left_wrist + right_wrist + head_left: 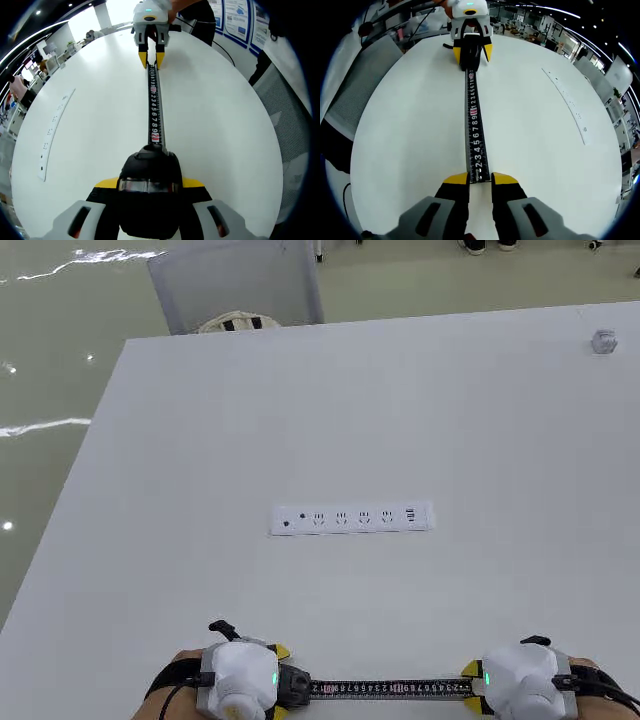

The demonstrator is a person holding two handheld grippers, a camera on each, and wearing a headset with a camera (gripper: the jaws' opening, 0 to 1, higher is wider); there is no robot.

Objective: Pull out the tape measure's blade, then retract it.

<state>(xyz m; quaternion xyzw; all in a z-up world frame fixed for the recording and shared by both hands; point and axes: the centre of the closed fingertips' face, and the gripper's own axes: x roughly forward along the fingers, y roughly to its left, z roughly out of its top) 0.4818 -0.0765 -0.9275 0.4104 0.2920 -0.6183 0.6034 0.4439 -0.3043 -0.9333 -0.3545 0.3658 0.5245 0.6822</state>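
Blade (154, 100) reads 20 (left gripper view).

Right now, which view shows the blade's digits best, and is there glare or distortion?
Head view: the blade is small at the bottom edge, digits hard to read; glare streaks lie on the floor. Left gripper view: digits readable, the near case dark; fisheye curves the table. Right gripper view: digits largest and sharp; the power strip looks bent.
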